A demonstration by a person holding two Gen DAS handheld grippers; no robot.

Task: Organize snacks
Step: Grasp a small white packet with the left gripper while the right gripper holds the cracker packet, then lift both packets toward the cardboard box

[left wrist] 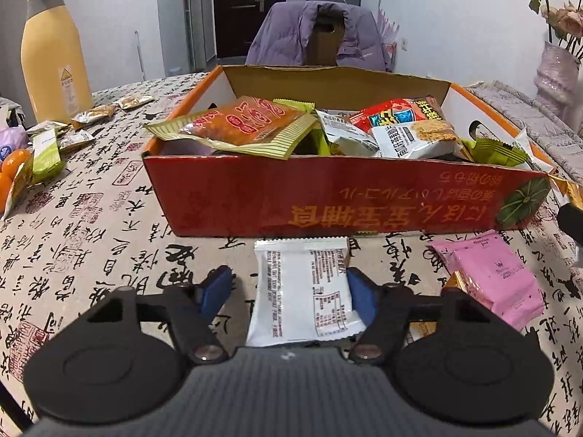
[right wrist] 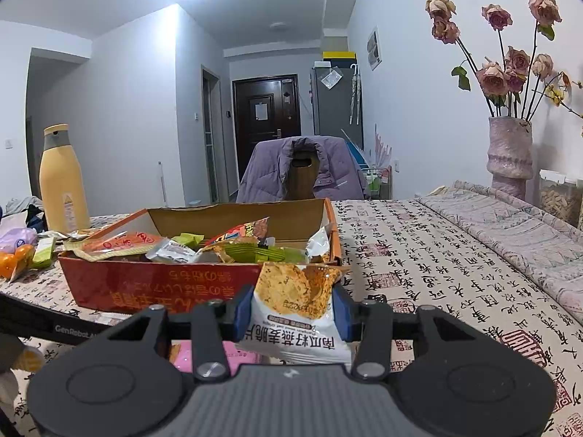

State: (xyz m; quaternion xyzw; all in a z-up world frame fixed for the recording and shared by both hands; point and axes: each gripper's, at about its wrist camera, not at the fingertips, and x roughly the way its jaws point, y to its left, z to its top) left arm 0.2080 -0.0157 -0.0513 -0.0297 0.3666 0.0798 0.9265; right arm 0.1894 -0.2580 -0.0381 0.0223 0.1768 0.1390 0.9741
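Observation:
A white snack packet (left wrist: pixel 302 291) lies on the tablecloth in front of the red cardboard box (left wrist: pixel 328 200). My left gripper (left wrist: pixel 288 275) straddles it. The right pad (left wrist: pixel 360 291) is at the packet's edge, while the left pad (left wrist: pixel 216 287) stands apart from it with a visible gap. In the right wrist view, my right gripper (right wrist: pixel 293 296) is shut on a white and orange cracker packet (right wrist: pixel 298 306), held off the table near the box's (right wrist: pixel 145 284) right front corner. The box holds several snack bags.
A pink packet (left wrist: pixel 492 280) lies right of the white one. Loose snacks (left wrist: pixel 47 153), oranges (left wrist: pixel 14 162) and a yellow bottle (left wrist: pixel 54 54) sit at the left. A vase of roses (right wrist: pixel 510 156) stands at the far right. A chair with a purple jacket (right wrist: pixel 302 167) is behind the table.

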